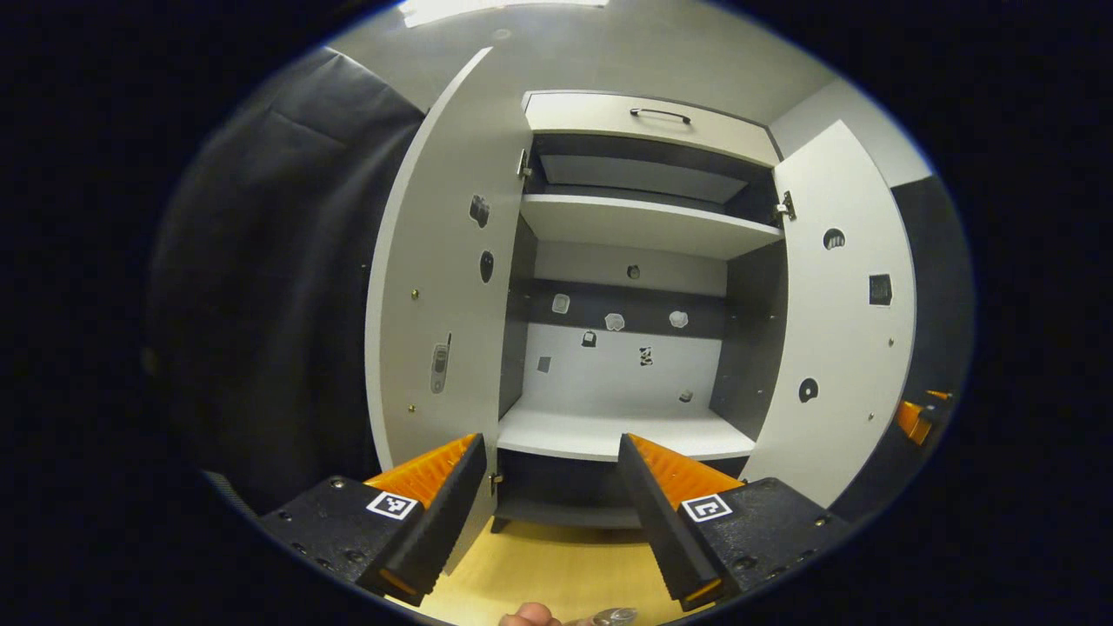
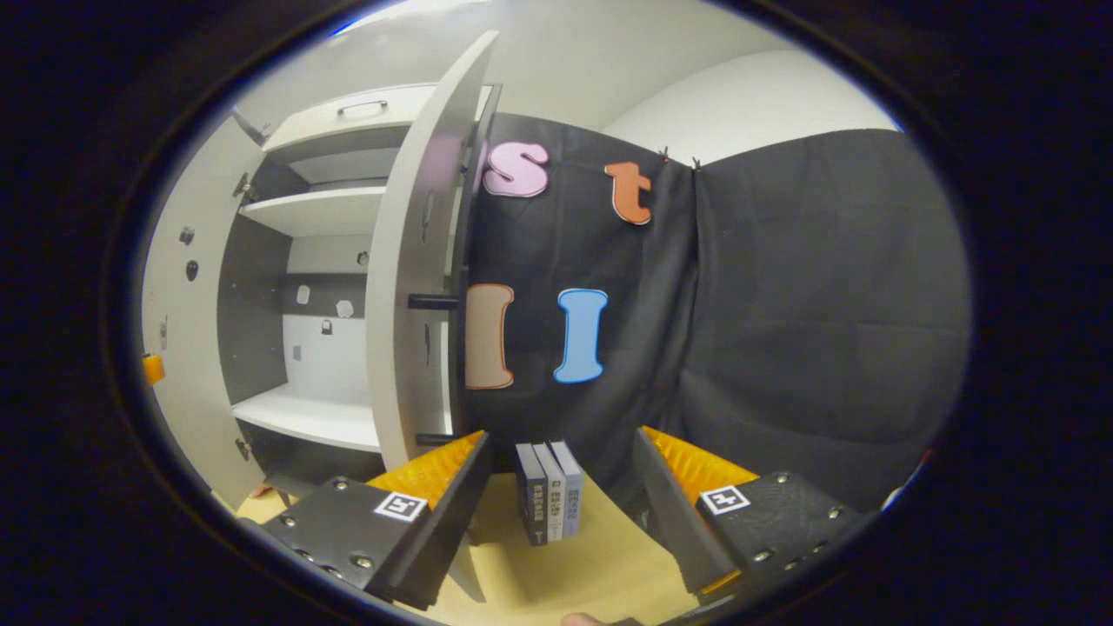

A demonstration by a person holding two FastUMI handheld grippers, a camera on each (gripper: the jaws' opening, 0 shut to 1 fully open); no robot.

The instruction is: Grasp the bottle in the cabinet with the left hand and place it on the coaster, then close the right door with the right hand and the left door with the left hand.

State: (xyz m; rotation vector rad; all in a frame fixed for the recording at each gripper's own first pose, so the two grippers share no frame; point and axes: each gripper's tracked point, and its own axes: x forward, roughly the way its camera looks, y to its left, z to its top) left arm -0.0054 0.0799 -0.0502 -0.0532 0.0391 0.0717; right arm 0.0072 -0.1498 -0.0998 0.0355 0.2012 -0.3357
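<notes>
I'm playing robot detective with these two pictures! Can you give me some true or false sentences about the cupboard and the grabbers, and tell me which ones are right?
1. Both cabinet doors are shut. False: the left door and the right door both stand open.
2. The left gripper is open and holds nothing. True.
3. A bottle stands on the lower shelf. False: no bottle stands on that shelf.
4. Three books stand upright on the wooden table. True.
5. The right gripper is clamped on the right door's handle. False: it is open and holds nothing, short of the door.
</notes>
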